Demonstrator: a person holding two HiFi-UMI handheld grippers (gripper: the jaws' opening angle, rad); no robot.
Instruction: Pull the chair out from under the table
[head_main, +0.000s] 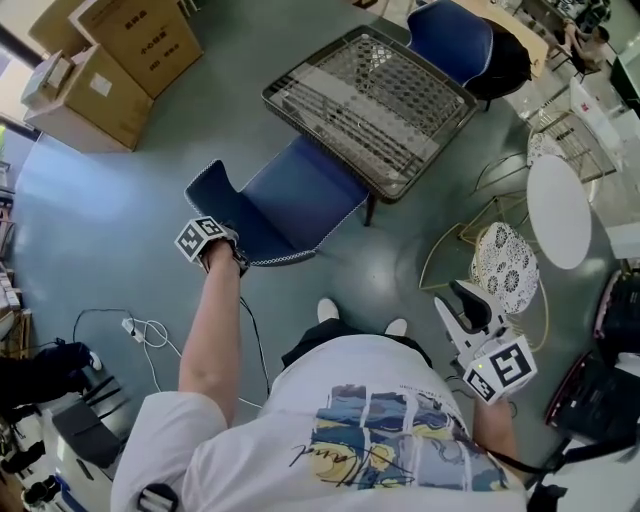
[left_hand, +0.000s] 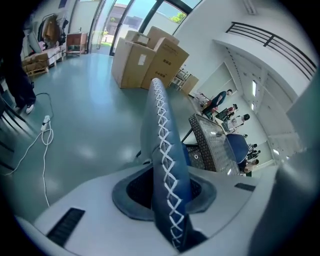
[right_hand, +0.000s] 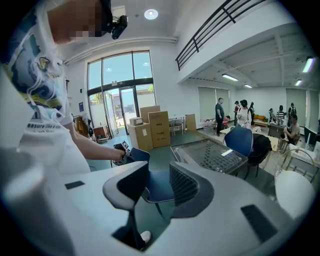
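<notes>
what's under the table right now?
Only the front of the blue chair seat, tucked under the near edge of the table, and one dark table leg. The woven top covers everything else beneath it.

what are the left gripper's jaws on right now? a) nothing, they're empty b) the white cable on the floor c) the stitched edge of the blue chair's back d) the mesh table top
c: the left gripper view shows the left gripper with its jaws pressed on either side of the white-stitched back edge of the blue chair.
</notes>
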